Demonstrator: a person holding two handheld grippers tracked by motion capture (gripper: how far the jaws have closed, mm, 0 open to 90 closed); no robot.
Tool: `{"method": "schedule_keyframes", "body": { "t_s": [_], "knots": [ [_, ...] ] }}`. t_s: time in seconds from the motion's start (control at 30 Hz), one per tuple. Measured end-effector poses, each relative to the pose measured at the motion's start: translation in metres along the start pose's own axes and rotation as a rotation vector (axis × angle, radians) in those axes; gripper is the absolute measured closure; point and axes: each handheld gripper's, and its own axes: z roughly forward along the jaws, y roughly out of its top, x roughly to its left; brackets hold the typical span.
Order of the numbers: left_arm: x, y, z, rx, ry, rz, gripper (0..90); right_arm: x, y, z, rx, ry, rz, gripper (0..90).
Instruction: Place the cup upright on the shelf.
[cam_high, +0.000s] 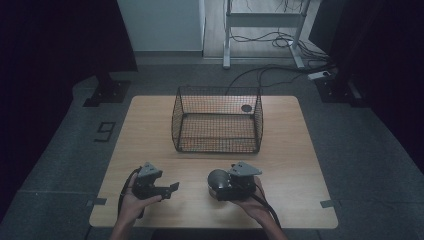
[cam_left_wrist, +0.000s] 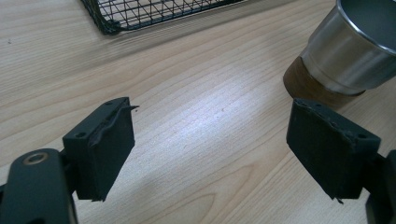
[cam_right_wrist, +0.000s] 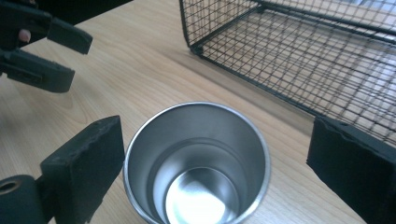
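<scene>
Steel cup (cam_right_wrist: 196, 163) stands upright on the near-right table (cam_high: 150, 130), mouth up between the right gripper's (cam_right_wrist: 210, 163) wide-parted jaws, unclamped; left gripper (cam_left_wrist: 210, 154), also wide, sits empty farther left.

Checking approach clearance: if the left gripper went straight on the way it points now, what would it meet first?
Probably the steel cup, though only just. The left gripper points across bare table, jaws open with nothing between them. The cup stands ahead and off to one side; depth is unclear, so it may pass beside it.
</scene>
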Motion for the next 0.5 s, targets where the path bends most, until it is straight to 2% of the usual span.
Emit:
{"method": "schedule_keyframes", "body": {
  "t_s": [0.33,0.5],
  "knots": [
    [0.001,0.000,0.000,0.000,0.003,-0.003,15.5,0.009,-0.007,0.017,0.037,0.003,-0.047,1.0],
    [0.001,0.000,0.002,0.006,0.000,0.001,15.5,0.007,-0.014,0.028,0.072,0.004,-0.046,1.0]
  ]
}}
